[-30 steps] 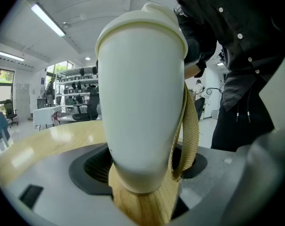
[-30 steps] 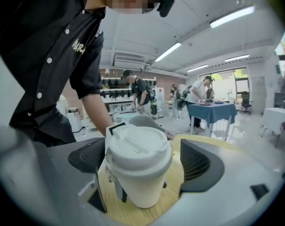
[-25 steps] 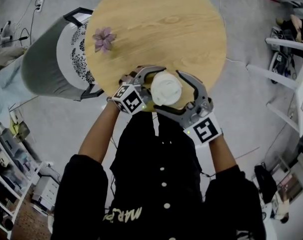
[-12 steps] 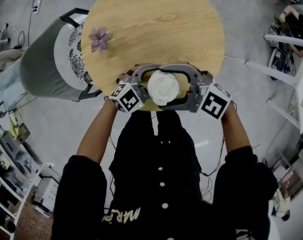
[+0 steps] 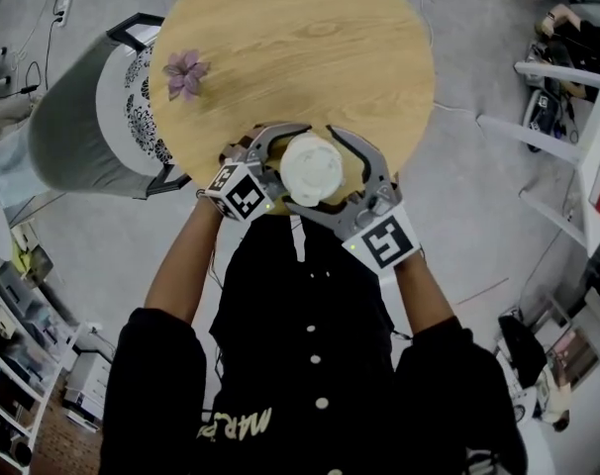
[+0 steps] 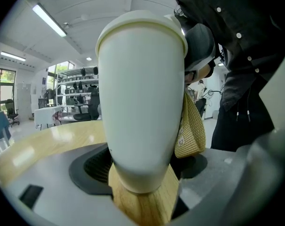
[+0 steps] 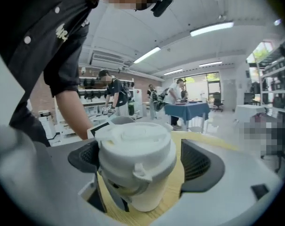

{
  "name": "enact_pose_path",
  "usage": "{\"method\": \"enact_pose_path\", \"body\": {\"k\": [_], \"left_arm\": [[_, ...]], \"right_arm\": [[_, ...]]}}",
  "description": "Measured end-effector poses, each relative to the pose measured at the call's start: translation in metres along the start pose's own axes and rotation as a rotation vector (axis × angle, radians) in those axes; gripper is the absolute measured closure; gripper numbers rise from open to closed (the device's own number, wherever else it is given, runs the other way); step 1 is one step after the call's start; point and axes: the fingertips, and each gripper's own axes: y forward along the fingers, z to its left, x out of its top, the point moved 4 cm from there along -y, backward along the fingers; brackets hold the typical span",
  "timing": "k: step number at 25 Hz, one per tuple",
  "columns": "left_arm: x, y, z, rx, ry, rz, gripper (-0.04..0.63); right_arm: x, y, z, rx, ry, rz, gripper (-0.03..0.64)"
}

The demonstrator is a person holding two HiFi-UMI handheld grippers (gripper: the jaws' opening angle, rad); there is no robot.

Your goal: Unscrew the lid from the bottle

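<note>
Your right gripper [image 7: 142, 161] has rolled back toward your body since half a second ago, and its jaws have just been opening; now they stand apart around the lid [image 7: 135, 142], with a clear gap at the far pad. Your left gripper [image 6: 141, 173] is clamped low on the bottle [image 6: 140, 93], which stands at the near edge of the table [image 5: 300, 47], just before your chest. A woven strap [image 6: 189, 126] hangs beside the bottle. Farther away lies a flower [image 5: 184, 72]. I think the danger is in the next twist: if the left grip is too weak, the bottle turns with the lid, or tips off this edge. The strap also could be pinched.
</note>
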Motion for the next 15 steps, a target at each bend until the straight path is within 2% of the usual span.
{"method": "enact_pose_path", "body": {"k": [2, 6, 8, 12, 13, 15], "left_arm": [[-0.0002, 0.0012, -0.0007, -0.001, 0.002, 0.004, 0.239], [-0.0010, 0.0017, -0.0005, -0.008, 0.010, 0.003, 0.239], [-0.0008, 0.0020, -0.0004, -0.014, 0.015, 0.003, 0.239], [-0.0004, 0.0025, 0.0017, -0.036, 0.022, 0.011, 0.239], [-0.0005, 0.0022, 0.0017, -0.038, 0.022, 0.012, 0.239], [-0.0006, 0.0017, 0.0008, -0.036, 0.021, 0.013, 0.239]], "right_arm": [[-0.0018, 0.0019, 0.0010, -0.022, -0.014, -0.007, 0.133], [0.0009, 0.0027, 0.0010, 0.050, -0.072, -0.023, 0.147], [0.0019, 0.0029, 0.0014, 0.158, -0.114, -0.022, 0.147], [-0.0003, 0.0049, -0.0007, 0.483, -0.188, 0.043, 0.146], [-0.0014, 0.0053, -0.0006, 0.526, -0.192, 0.061, 0.146], [-0.0027, 0.0052, 0.0005, 0.559, -0.194, 0.081, 0.146]]}}
